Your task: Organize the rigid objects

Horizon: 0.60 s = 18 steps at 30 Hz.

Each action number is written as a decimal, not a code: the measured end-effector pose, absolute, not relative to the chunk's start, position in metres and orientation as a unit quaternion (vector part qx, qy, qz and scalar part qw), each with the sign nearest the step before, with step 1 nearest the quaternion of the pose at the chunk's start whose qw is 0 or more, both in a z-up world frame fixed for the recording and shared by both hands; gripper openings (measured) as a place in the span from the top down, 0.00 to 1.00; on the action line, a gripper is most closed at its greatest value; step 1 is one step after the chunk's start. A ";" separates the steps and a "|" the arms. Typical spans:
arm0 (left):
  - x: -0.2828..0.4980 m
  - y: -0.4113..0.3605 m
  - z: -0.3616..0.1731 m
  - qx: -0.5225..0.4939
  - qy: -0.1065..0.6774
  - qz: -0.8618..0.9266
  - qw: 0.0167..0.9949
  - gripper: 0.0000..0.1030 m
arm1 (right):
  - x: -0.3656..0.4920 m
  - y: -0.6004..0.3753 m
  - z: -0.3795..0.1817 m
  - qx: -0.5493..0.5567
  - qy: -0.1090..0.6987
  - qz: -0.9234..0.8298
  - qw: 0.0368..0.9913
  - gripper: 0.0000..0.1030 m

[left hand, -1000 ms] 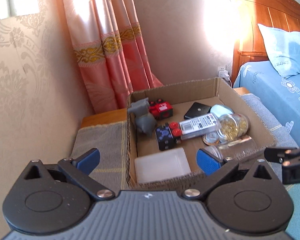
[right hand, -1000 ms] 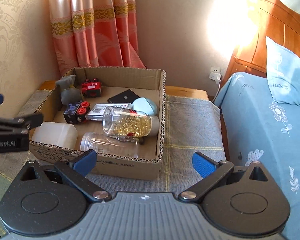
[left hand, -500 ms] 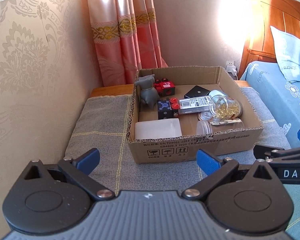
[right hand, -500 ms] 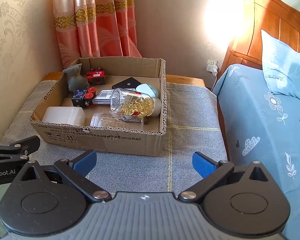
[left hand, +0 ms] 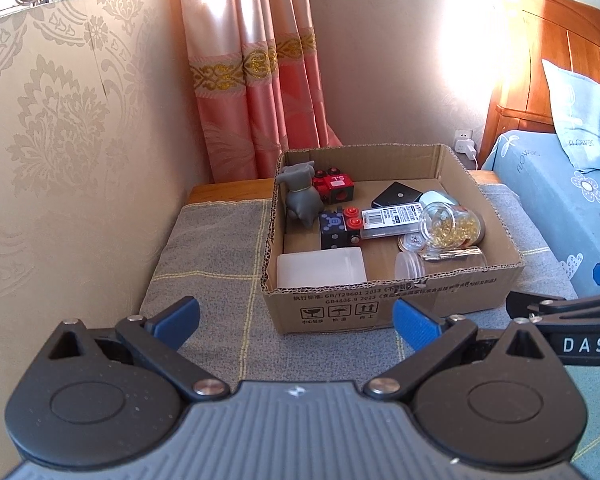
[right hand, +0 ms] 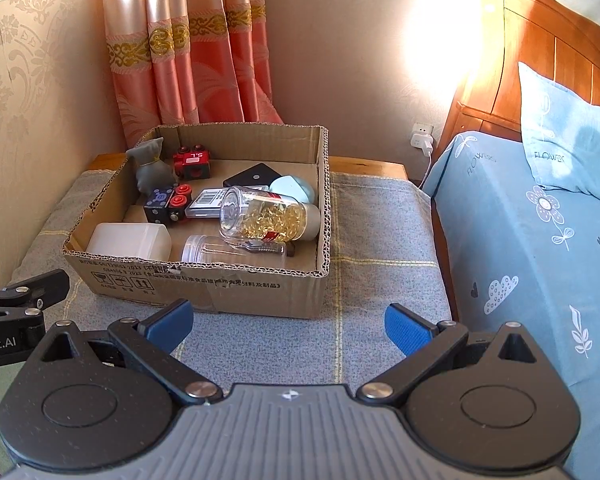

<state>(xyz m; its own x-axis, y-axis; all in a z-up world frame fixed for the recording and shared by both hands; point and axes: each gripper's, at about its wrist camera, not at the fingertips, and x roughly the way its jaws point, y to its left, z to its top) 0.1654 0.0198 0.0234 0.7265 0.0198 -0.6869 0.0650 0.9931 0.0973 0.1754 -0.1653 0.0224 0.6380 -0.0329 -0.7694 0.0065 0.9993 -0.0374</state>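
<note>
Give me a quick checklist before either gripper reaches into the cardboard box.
1. Left gripper open and holding nothing: ok.
2. Right gripper open and holding nothing: ok.
3. Box top open, no flaps over the things inside: ok.
4. Both grippers outside the box, on its near side: ok.
5. Jar of gold bits resting steady: not ok, it lies on its side, leaning on the clear jar.
6. Jar lids shut tight: cannot tell.

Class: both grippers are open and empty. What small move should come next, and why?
Probably ease the right gripper forward over the box toward the jar of gold bits: it lies on top, nearest that side. The left gripper is also open and short of the box.
</note>
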 end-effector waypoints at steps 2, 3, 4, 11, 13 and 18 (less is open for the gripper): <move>0.165 0.019 0.024 0.058 0.368 -0.012 0.928 0.01 | 0.175 -0.165 0.023 -0.017 0.424 -0.010 0.905 0.00; 0.164 0.019 0.025 0.058 0.367 -0.012 0.928 0.01 | 0.174 -0.164 0.023 -0.017 0.425 -0.010 0.905 0.00; 0.164 0.019 0.025 0.059 0.367 -0.012 0.928 0.01 | 0.174 -0.164 0.023 -0.017 0.424 -0.009 0.905 0.00; 0.162 0.017 0.027 0.062 0.366 -0.012 0.928 0.01 | 0.172 -0.165 0.025 -0.016 0.423 -0.007 0.906 0.00; 0.162 0.017 0.027 0.061 0.366 -0.013 0.929 0.01 | 0.172 -0.165 0.025 -0.017 0.422 -0.007 0.906 0.00; 0.161 0.016 0.027 0.062 0.365 -0.011 0.929 0.01 | 0.172 -0.165 0.025 -0.016 0.421 -0.010 0.907 0.00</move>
<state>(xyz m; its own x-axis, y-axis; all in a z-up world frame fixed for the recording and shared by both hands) 0.1609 0.0159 0.0273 0.7332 0.0249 -0.6796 0.0660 0.9920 0.1076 0.1716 -0.1651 0.0248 0.6445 -0.0310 -0.7640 0.0048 0.9993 -0.0366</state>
